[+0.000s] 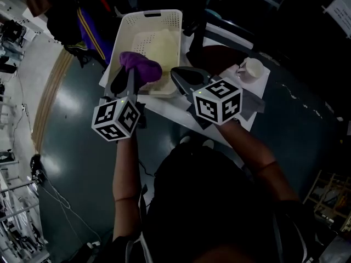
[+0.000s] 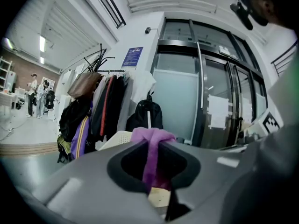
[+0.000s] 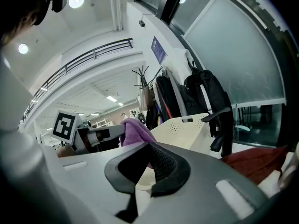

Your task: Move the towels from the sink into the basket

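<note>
The purple towel (image 1: 141, 67) hangs bunched over the near rim of the cream basket (image 1: 173, 23), at about 11 o'clock from the person in the head view. It is clamped in the left gripper (image 1: 128, 76). In the left gripper view a fold runs down between the two jaws, which press on it from both sides. A pale yellow towel (image 1: 163, 44) lies inside the basket.

The left forearm reaches straight toward 12 o'clock, with the gripper close to level. The right gripper (image 1: 176, 74) sits just beside the towel at its 3 o'clock. Its jaws are together with nothing between them, and its tip is at the basket's near right corner.

At 2 o'clock on the white table (image 1: 167, 109) are a dark reddish thing (image 1: 219, 56) and a white cup (image 1: 252, 69). Coats (image 1: 77, 21) hang at 10 o'clock, close to the basket's left side. Grey floor (image 1: 71, 141) lies open at 8 o'clock.
</note>
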